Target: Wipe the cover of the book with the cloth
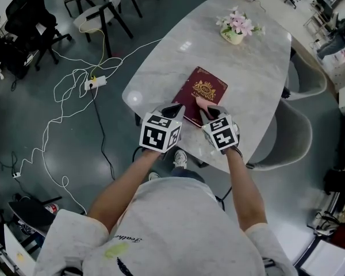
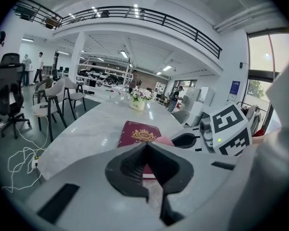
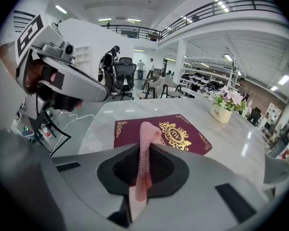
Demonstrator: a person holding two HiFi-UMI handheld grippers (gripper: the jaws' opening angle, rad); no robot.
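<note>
Marble table (image 1: 259, 68): book (image 1: 204, 94), flower pot (image 1: 234, 34)

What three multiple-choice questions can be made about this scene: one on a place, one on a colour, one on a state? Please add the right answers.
1. Where does the flower pot stand?
A. on the floor
B. on the table, beyond the book
C. on a chair

2. What colour is the book's cover?
A. blue
B. green
C. dark red with gold

3. How is the right gripper?
A. open, empty
B. shut on the cloth
C. shut on a pen

Answers: B, the head view shows it there; C, all views agree; B, pink cloth sits pinched between its jaws.
</note>
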